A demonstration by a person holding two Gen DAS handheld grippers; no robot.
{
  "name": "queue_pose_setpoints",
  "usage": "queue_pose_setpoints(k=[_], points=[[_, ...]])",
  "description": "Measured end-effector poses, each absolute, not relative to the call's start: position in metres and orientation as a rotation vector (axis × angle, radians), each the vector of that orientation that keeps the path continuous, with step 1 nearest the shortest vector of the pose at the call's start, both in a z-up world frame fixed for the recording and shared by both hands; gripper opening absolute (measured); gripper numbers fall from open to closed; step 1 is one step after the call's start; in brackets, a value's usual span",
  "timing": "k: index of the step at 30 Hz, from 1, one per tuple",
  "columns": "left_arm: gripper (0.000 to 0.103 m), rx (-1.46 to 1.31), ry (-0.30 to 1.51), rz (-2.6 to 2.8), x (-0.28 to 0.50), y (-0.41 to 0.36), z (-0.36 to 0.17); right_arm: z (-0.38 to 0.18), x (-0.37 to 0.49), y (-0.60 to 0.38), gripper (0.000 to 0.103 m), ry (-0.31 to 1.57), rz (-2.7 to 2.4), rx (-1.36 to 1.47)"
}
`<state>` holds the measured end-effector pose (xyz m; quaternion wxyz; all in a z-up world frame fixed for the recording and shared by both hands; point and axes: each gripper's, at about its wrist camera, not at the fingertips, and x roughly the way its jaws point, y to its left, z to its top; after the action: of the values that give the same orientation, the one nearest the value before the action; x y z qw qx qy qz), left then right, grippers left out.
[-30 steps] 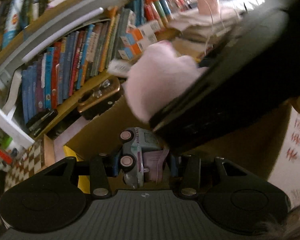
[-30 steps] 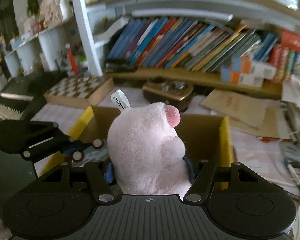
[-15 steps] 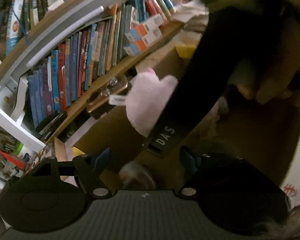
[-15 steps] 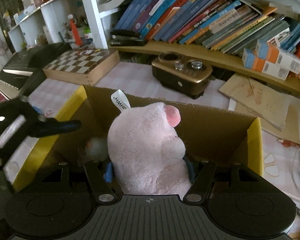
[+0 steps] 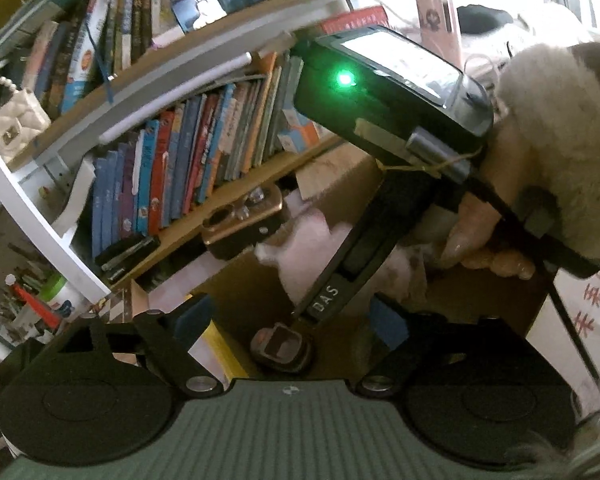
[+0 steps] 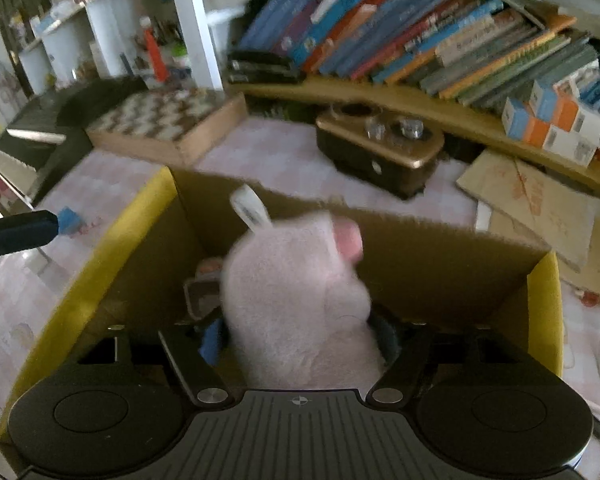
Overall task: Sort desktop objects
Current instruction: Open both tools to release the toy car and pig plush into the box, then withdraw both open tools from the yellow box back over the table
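One toy car (image 5: 281, 347) now lies in the box (image 6: 100, 280); your left gripper (image 5: 290, 320), a second ago clamped on it, stands apart and empty. Your right gripper (image 6: 300, 340) remains clamped on the plush pig (image 6: 296, 300), lower over the box, so release it next.

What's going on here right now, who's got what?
The right gripper is shut on the pink plush toy, holding it over the open cardboard box with the yellow rim. The left gripper is open and holds nothing; it sits beside the box's left edge. A toy car already lies in the box. A gold radio sits on the desk behind.
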<state>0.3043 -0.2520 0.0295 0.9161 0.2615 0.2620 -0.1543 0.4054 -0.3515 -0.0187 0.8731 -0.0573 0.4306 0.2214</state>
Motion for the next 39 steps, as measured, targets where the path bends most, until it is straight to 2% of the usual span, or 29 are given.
queue_pose_setpoints(k=[1, 2, 12, 21, 28, 39], points=[[0.089, 0.531, 0.528, -0.312, 0.303, -0.251, 0.032, -0.015, 0.402, -0.352, 0.088, 0.876, 0.465, -0.122], [0.089, 0.524, 0.518, -0.306, 0.301, -0.25, 0.033, -0.011, 0.4, -0.352, 0.09, 0.857, 0.462, -0.128], [0.097, 0.435, 0.439, -0.247, 0.274, -0.229, 0.055, 0.032, 0.355, -0.376, 0.092, 0.687, 0.424, -0.066], [0.101, 0.362, 0.391, -0.201, 0.236, -0.211, 0.07, 0.048, 0.299, -0.403, 0.096, 0.564, 0.332, -0.02], [0.103, 0.285, 0.376, -0.156, 0.205, -0.194, 0.073, 0.044, 0.254, -0.421, 0.1, 0.492, 0.198, 0.045], [0.103, 0.172, 0.403, -0.106, 0.169, -0.166, 0.053, 0.01, 0.192, -0.422, 0.101, 0.524, 0.008, 0.141]])
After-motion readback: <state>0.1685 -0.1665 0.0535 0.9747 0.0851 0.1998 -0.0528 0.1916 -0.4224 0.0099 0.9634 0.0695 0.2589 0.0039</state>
